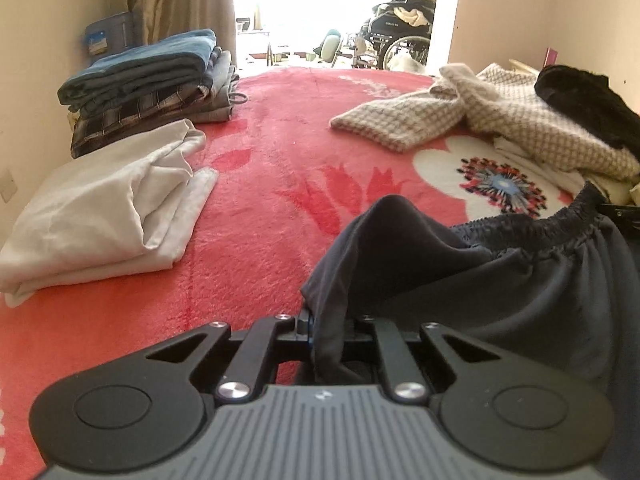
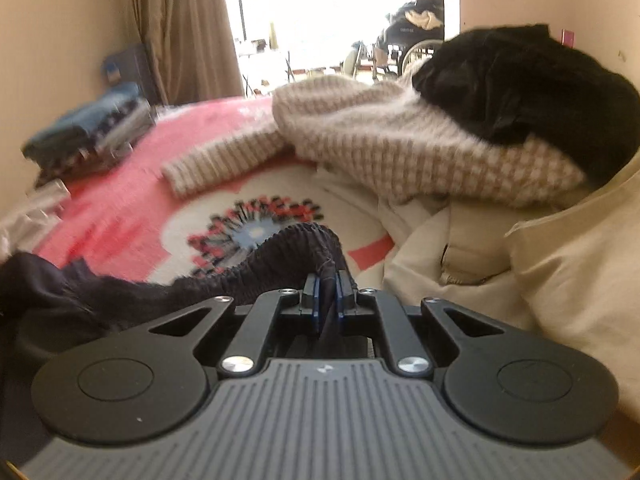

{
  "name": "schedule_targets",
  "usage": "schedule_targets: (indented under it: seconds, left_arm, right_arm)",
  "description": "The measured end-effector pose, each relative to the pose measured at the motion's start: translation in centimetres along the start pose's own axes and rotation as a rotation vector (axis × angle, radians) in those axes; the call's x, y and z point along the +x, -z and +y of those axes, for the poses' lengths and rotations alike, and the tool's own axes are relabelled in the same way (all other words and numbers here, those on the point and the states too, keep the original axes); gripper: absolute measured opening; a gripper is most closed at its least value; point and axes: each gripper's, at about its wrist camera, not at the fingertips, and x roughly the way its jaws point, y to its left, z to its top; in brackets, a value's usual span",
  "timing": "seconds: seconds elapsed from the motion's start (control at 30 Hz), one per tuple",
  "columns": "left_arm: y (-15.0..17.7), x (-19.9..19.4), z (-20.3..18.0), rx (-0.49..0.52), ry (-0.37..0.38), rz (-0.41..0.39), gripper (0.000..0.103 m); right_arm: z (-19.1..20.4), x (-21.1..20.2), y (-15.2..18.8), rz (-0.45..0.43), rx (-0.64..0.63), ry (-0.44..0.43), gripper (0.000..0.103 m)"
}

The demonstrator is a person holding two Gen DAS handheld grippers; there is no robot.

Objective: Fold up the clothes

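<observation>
Dark shorts (image 1: 500,280), gathered elastic waistband (image 2: 280,248), on plush blanket (image 1: 260,208)

dark navy shorts (image 1: 500,280); blanket (image 1: 260,200) coral pink with red leaf shapes and white flower; cream-and-tan houndstooth sweater (image 1: 460,116); black fleecy garment (image 2: 520,88); folded white cloth (image 1: 100,216); blue and plaid folded stack (image 1: 148,84); beige jacket (image 2: 540,248)
</observation>
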Motion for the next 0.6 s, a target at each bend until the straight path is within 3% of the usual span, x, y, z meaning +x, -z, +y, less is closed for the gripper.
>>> schedule_targets:
  seconds: [0.1,0.17,0.23,0.3,0.4,0.6]
  left_arm:
    - [0.2,0.3,0.1,0.007,-0.004,0.006,0.020]
    - [0.2,0.3,0.4,-0.003,-0.005,0.013,0.035]
    - [0.1,-0.2,1.0,-0.027,0.004,0.013,0.061]
    - [0.0,-0.8,1.7,-0.050,0.018,0.010,0.063]
    - [-0.3,-2.4,2.5,-0.070,0.041,0.002,0.071]
    - [-0.4,-8.9,3.6,-0.051,0.083,-0.022,0.075]
  right_arm:
    - [0.4,1.7,0.7,0.048,-0.018,0.028,0.008]
    - [0.4,1.6,0.5,0.058,-0.007,0.031,0.013]
    - [0.3,1.2,0.2,0.070,0.010,0.031,0.022]
    - [-0.1,0.3,-0.3,0.076,0.024,0.028,0.047]
    - [-1.0,-1.8,-0.8,0.065,0.044,0.016,0.066]
    - [-2.8,-8.5,-0.8,0.042,0.130,-0.073,0.070]
